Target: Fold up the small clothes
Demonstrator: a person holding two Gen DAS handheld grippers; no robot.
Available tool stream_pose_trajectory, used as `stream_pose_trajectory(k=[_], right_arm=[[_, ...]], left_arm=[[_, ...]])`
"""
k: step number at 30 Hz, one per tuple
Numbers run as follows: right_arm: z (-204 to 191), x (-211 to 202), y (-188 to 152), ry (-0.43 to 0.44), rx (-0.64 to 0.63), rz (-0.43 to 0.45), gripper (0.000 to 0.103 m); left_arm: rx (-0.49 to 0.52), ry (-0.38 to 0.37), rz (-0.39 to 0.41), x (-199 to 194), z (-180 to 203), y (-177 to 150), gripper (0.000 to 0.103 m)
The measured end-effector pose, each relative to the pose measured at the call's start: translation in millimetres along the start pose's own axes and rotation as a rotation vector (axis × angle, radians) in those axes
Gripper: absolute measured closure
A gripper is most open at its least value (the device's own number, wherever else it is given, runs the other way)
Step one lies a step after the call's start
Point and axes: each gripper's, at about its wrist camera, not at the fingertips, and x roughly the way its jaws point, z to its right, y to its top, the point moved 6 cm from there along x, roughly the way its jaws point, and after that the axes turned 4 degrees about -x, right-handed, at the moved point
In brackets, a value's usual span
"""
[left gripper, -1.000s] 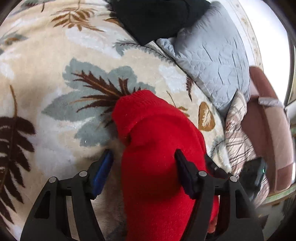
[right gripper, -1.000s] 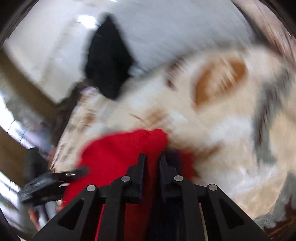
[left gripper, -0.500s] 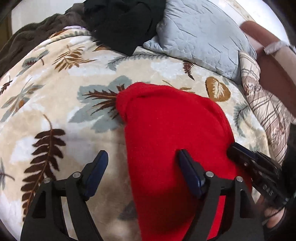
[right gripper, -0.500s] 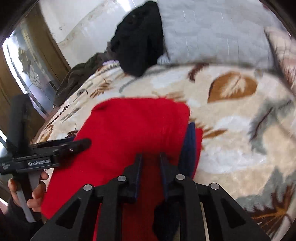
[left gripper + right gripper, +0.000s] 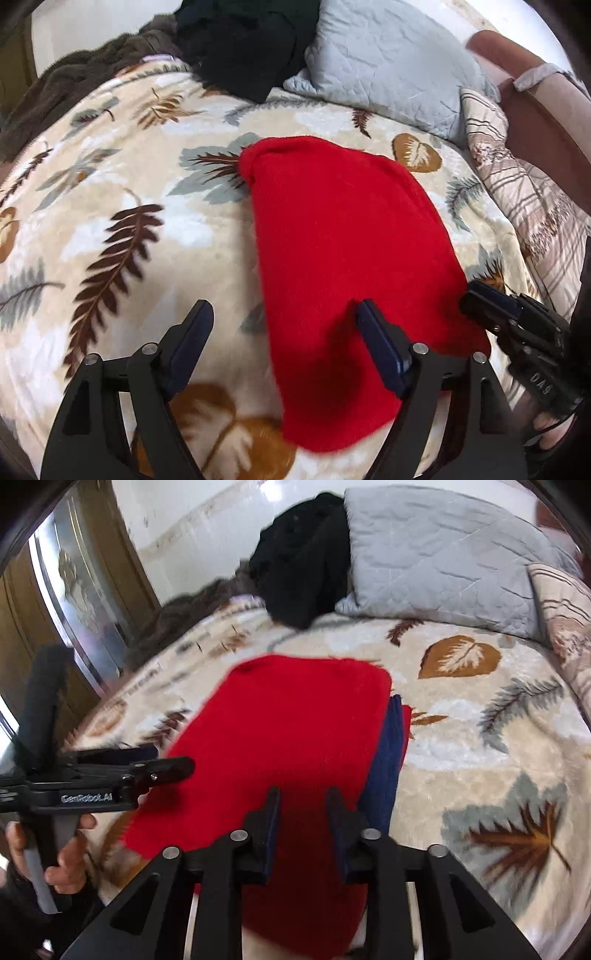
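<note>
The left gripper (image 5: 282,343) is opening wide above the red garment (image 5: 343,258), gripping nothing. The right gripper (image 5: 303,834), narrow, is opening over the garment's near edge, empty.

both claws have drawn back from the red garment (image 5: 343,266); left claw (image 5: 284,332) opening wider; right claw (image 5: 303,812), clamped shut a second ago, opening, its pads clear of the cloth.

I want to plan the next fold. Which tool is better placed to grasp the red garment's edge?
Probably the left tool: it straddles the near left edge of the red garment, jaws opening. The right tool, also opening, hovers over the garment's middle, its jaws still narrow.
</note>
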Motion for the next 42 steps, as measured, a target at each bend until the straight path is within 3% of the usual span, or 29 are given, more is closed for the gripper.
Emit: stream_pose_trajectory(k=[2,5,8,9,10,12,14,19,21,26,32,42], right_arm=[[1,-2,-13,0.013,0.026,-0.023,0.074],[5,19,-40,-0.041,0.024,-0.123,0.077],[1,8,-33,-0.08,0.019,-0.069,0.073],[0,-1,-31,-0.107,0.018,-0.035,0.062],[1,-7,-31,-0.143,0.018,-0.022,0.041],[7,-18,-36,-0.242,0.027,-0.013,0.022],[12,-28,-38,-0.3,0.038,0.002,0.021],[31,-44,-42,-0.465,0.083,-0.005,0.004],[35,-52,-42,-0.514,0.078,0.012,0.004],[26,-71,-46,-0.523,0.056,0.04,0.0],[20,-63,-64,-0.552,0.011,-0.099,0.0],[12,-81,-66,-0.528,0.033,-0.055,0.0]], left_arm=[[0.031,0.035,-0.02,8,1,-19,0.022],[0.019,0.038,-0.076,28,3,-36,0.02],[-0.004,0.026,-0.008,6,3,-31,0.021],[-0.005,0.036,0.028,-2,2,-31,0.021],[-0.003,0.049,0.062,-8,1,-33,0.021],[0.0,0.074,0.104,-14,-1,-36,0.021],[0.001,0.091,0.123,-17,-3,-38,0.021],[0.035,0.179,0.202,-29,-5,-38,0.021],[0.05,0.198,0.216,-34,-3,-40,0.021],[0.057,0.222,0.22,-41,1,-50,0.021],[0.092,0.279,0.233,-54,3,-67,0.021],[0.089,0.257,0.219,-66,4,-75,0.021]])
